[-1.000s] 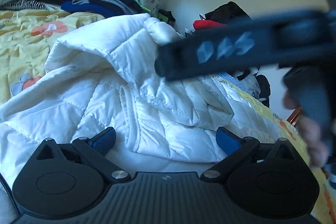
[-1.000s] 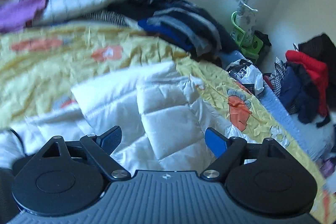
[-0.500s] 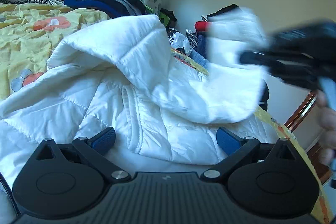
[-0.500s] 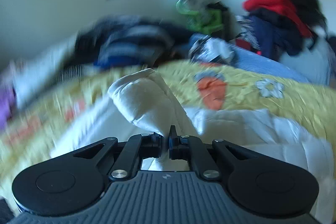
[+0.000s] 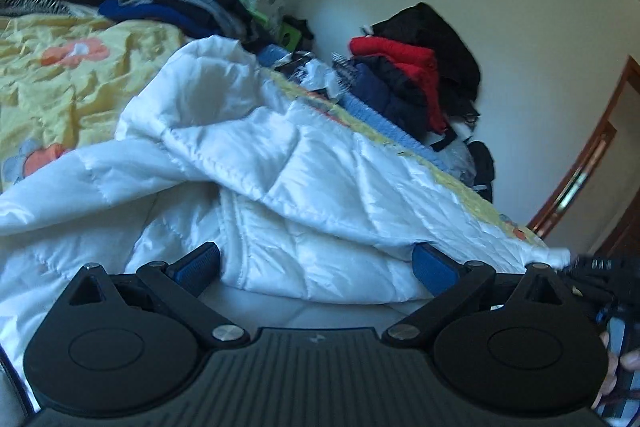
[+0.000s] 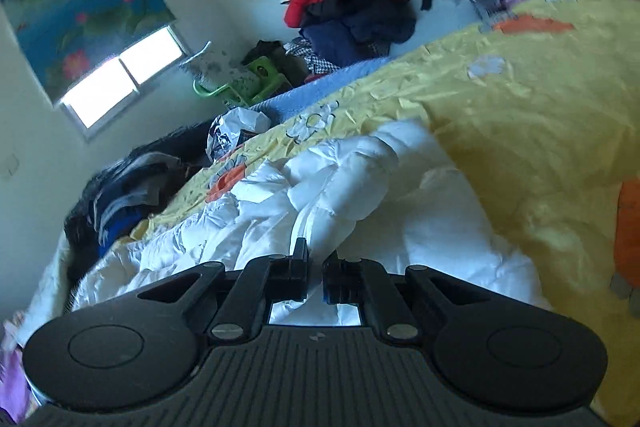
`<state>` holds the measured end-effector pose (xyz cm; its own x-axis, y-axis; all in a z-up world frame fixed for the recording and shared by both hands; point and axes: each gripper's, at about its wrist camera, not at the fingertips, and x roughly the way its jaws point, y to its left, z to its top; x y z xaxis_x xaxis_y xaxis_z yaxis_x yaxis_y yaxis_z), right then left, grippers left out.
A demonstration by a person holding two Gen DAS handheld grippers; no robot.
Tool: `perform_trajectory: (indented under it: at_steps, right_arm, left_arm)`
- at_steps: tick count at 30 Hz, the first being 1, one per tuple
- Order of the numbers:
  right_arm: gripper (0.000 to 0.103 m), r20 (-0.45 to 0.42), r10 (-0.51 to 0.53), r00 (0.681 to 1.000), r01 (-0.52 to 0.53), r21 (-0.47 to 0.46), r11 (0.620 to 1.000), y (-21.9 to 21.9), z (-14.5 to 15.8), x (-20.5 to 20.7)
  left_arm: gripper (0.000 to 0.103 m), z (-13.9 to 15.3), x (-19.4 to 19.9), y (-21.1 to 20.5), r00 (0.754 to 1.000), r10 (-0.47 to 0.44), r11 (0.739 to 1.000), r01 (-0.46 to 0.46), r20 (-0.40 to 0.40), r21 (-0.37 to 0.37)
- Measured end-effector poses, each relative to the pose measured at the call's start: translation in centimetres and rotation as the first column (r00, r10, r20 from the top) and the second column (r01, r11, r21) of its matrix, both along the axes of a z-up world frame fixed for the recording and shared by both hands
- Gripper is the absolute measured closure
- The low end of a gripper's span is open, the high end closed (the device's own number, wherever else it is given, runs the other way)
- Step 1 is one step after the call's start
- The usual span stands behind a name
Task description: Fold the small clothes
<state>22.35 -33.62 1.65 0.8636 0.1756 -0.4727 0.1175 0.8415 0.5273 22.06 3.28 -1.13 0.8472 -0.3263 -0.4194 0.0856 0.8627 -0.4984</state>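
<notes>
While I look along my left gripper (image 5: 316, 263), its blue-padded fingers (image 5: 198, 261) stand spread wide, holding nothing, low over the white quilted jacket (image 5: 280, 163) that lies rumpled on the yellow bedspread (image 5: 80, 83). At the right edge my right gripper (image 5: 596, 269) pinches the jacket's edge. From my right wrist, the right gripper (image 6: 316, 267) is clenched on a fold of the white quilted jacket (image 6: 340, 179), beside the yellow bedspread (image 6: 520, 115).
</notes>
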Motion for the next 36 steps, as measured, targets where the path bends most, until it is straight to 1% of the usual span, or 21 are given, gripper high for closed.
perform_trajectory:
  at_steps: [2, 3, 5, 6, 7, 10, 11, 13, 15, 17, 18, 19, 21, 22, 24, 25, 27, 29, 30, 33, 36]
  right_arm:
    - [0.073, -0.058, -0.002, 0.998, 0.004, 0.037, 0.999, -0.7, -1.1, 0.3]
    - [0.068, -0.068, -0.013, 0.998, 0.018, 0.069, 0.997, -1.1, -1.5, 0.2]
    - [0.058, -0.040, -0.053, 0.998, 0.059, 0.156, 0.986, -2.4, -1.5, -0.9]
    - [0.053, -0.030, -0.076, 0.997, 0.081, 0.177, 0.981, -3.0, -1.4, -1.6]
    - [0.043, -0.021, -0.098, 0.995, 0.101, 0.176, 0.979, -3.3, -1.3, -2.2]
    - [0.044, 0.030, -0.174, 0.984, 0.170, 0.102, 0.980, -4.4, 0.0, -4.3]
    - [0.044, 0.060, -0.211, 0.976, 0.206, 0.076, 0.976, -4.7, 0.6, -5.1]
    - [0.045, 0.141, -0.250, 0.958, 0.240, 0.083, 0.967, -5.6, 1.7, -6.1]
    - [0.044, 0.191, -0.211, 0.959, 0.192, 0.112, 0.975, -5.8, 2.8, -5.7]
    - [0.034, 0.193, -0.125, 0.973, 0.103, 0.124, 0.987, -5.1, 3.5, -3.8]
    - [0.030, 0.187, -0.080, 0.979, 0.056, 0.129, 0.990, -4.5, 3.6, -2.4]
    - [0.022, 0.174, -0.034, 0.984, 0.011, 0.135, 0.991, -3.8, 3.7, -0.9]
    - [0.017, 0.132, 0.025, 0.991, -0.046, 0.157, 0.986, -2.4, 3.1, 2.0]
    - [0.017, 0.100, 0.042, 0.994, -0.058, 0.164, 0.985, -1.9, 2.7, 3.4]
    - [0.017, 0.040, 0.062, 0.997, -0.068, 0.170, 0.983, -1.0, 1.7, 5.6]
    - [0.017, 0.017, 0.077, 0.997, -0.078, 0.145, 0.986, -0.6, 1.4, 6.4]
    - [0.018, -0.033, 0.082, 0.996, -0.080, 0.040, 0.996, 0.4, 0.9, 7.8]
    - [0.021, -0.103, 0.109, 0.989, -0.115, -0.046, 0.992, 1.4, -0.5, 8.1]
    - [0.022, -0.109, 0.137, 0.985, -0.146, -0.074, 0.987, 1.5, -1.3, 8.2]
    - [0.023, -0.087, 0.180, 0.980, -0.189, -0.113, 0.975, 1.8, -2.2, 7.1]
    - [0.023, -0.079, 0.183, 0.980, -0.192, -0.122, 0.974, 1.9, -2.7, 6.8]
  left_arm:
    - [0.000, -0.1, 0.1, 0.2, 1.000, 0.016, 1.000, -0.016, -0.014, -0.007]
    - [0.000, -0.2, 0.1, 0.3, 1.000, 0.017, 1.000, -0.017, -0.014, -0.009]
    - [0.000, -0.1, 0.1, 0.2, 1.000, 0.019, 1.000, -0.019, -0.012, -0.002]
    - [0.000, -0.1, 0.1, 0.1, 1.000, 0.019, 1.000, -0.019, -0.012, 0.002]
    - [0.000, -0.1, 0.1, 0.1, 1.000, 0.020, 1.000, -0.020, -0.013, 0.004]
    - [0.000, 0.2, -0.4, -0.2, 0.999, 0.034, 0.999, -0.034, -0.013, 0.025]
    - [0.000, 0.6, -0.9, -0.3, 0.999, 0.041, 0.998, -0.041, 0.004, 0.049]
    - [0.000, 2.0, -2.4, -1.3, 0.998, 0.022, 0.989, -0.030, 0.058, 0.147]
    - [0.000, 4.1, -4.8, -2.4, 0.990, -0.036, 0.971, 0.002, 0.139, 0.239]
    - [0.000, 6.4, -6.4, -3.0, 0.967, -0.092, 0.962, 0.025, 0.237, 0.271]
    - [0.000, 7.6, -6.5, -3.4, 0.954, -0.105, 0.956, 0.019, 0.282, 0.293]
    - [0.000, 8.8, -6.1, -3.9, 0.942, -0.105, 0.946, -0.004, 0.318, 0.323]
    - [0.000, 10.5, -3.3, -4.9, 0.938, -0.080, 0.923, -0.058, 0.336, 0.381]
    - [0.000, 10.6, -1.2, -5.4, 0.948, -0.065, 0.910, -0.071, 0.310, 0.408]
    - [0.000, 9.6, 4.0, -6.3, 0.984, -0.037, 0.876, -0.053, 0.177, 0.480]
    - [0.000, 8.7, 6.4, -6.8, 0.994, -0.022, 0.851, -0.035, 0.103, 0.524]
    - [0.000, 6.5, 9.5, -7.3, 1.000, 0.005, 0.807, -0.010, 0.011, 0.591]
    - [0.000, 4.3, 10.8, -7.5, 1.000, 0.010, 0.772, 0.009, -0.026, 0.635]
    - [0.000, 3.3, 11.0, -7.3, 0.999, 0.008, 0.770, 0.020, -0.041, 0.638]
    - [0.000, 1.9, 10.9, -5.7, 0.998, 0.004, 0.826, 0.036, -0.069, 0.563]
    - [0.000, 0.8, 11.5, -5.1, 0.993, 0.004, 0.850, 0.058, -0.117, 0.524]
